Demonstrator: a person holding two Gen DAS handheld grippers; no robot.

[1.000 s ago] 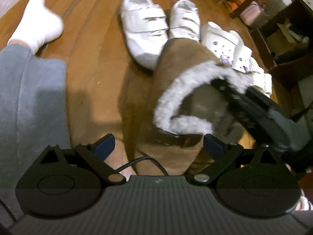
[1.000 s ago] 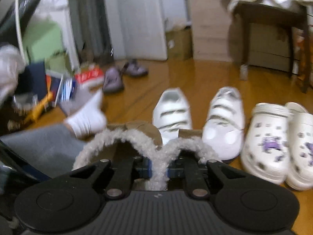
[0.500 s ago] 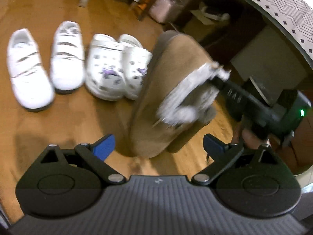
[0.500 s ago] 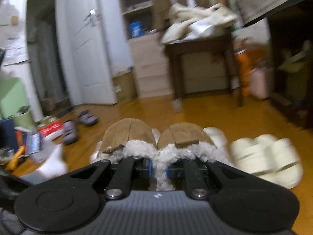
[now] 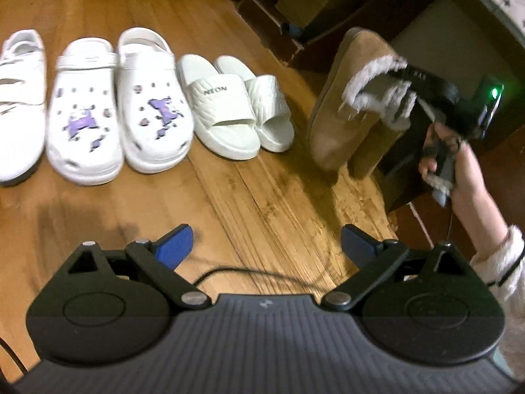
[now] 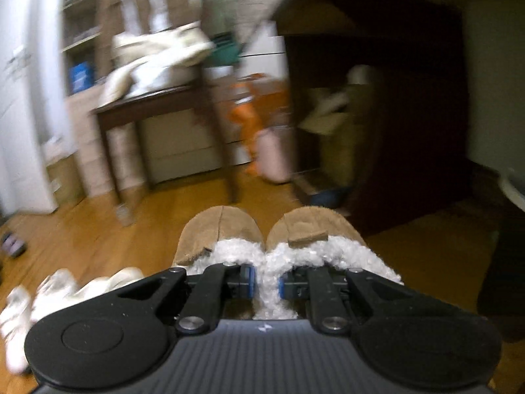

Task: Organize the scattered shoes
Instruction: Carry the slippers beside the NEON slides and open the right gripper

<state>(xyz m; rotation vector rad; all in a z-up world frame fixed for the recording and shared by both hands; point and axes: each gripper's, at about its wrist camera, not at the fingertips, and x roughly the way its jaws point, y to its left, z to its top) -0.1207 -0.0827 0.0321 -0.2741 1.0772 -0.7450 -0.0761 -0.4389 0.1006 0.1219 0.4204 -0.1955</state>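
A pair of tan fur-lined slippers (image 5: 347, 98) hangs in the air at the right, toes down, beside a dark cabinet. My right gripper (image 6: 265, 282) is shut on the two fleecy inner cuffs, pinching the slippers (image 6: 269, 229) together. From the left wrist view the right gripper (image 5: 410, 80) shows as a black tool in a person's hand. My left gripper (image 5: 266, 243) stands open over bare wooden floor, holding nothing. On the floor runs a row: white strap sneaker (image 5: 19, 98), white clogs with purple charms (image 5: 115, 105), cream slides (image 5: 236, 101).
A dark wooden cabinet (image 5: 410, 6) with open shelves stands at the right. A dark table (image 6: 164, 108) piled with cloth stands further back, with a pink container (image 6: 272, 154) beside it. Bare floor (image 5: 269, 193) lies between the slides and the cabinet.
Both grippers have swung right along the row. The held slippers moved from beside the clogs to past the cream slides, near the cabinet. The left gripper stayed open.
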